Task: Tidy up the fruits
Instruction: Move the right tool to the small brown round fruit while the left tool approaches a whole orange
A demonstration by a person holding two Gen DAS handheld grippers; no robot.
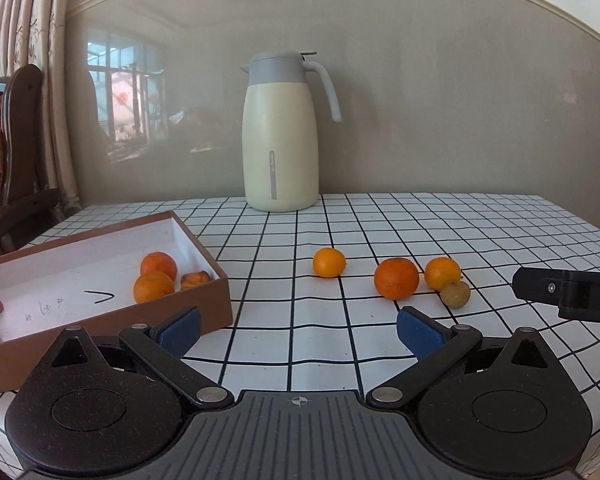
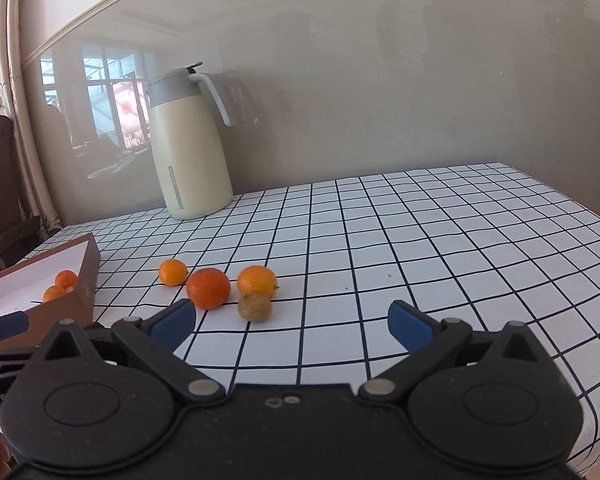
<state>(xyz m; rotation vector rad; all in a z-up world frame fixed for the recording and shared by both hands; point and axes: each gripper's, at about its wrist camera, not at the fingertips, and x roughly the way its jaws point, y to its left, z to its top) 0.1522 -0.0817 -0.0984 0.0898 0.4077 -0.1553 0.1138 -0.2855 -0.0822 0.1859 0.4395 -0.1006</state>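
Grid-check tablecloth (image 1: 420, 216), glossy grey wall (image 1: 420, 100), smooth cream jug (image 1: 281, 132) at the back. My left gripper (image 1: 298, 330) and right gripper (image 2: 292, 322) both spread, empty. Four round fruits (image 1: 396, 279) loose on cloth; more in cardboard box (image 1: 204, 254) at left.

A cream jug (image 1: 281, 136) stands on the checked tablecloth (image 1: 420, 232).

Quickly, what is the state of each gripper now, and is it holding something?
Left gripper: open, holding nothing.
Right gripper: open, holding nothing.
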